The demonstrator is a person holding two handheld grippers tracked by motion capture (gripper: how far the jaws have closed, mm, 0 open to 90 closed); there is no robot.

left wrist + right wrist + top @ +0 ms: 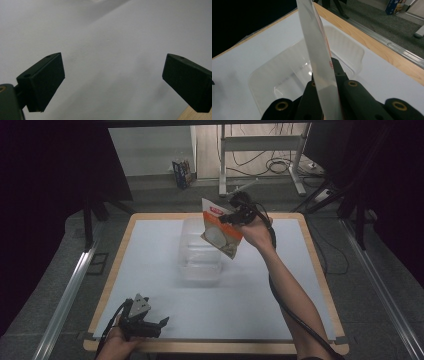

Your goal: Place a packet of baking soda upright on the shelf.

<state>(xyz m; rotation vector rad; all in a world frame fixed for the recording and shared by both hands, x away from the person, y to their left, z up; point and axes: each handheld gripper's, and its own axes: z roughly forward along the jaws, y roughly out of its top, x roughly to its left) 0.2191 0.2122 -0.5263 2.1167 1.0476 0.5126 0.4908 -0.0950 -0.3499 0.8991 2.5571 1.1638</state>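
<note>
High view: right claw (231,216) clamps a snack packet (220,227) above the clear tub (200,252); left claw (159,326), jaws spread, rests on the counter (150,260).

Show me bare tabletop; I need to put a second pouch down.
Free: white tabletop left of the clear plastic tub, and between tub and right wooden edge. Crowded: above the tub, where the right gripper holds the orange-and-white pouch.

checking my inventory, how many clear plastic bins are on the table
1. The clear rectangular plastic bin sits mid-table on the white surface, just beneath the orange-and-white packet pinched in the right gripper. None seem hidden.
</note>
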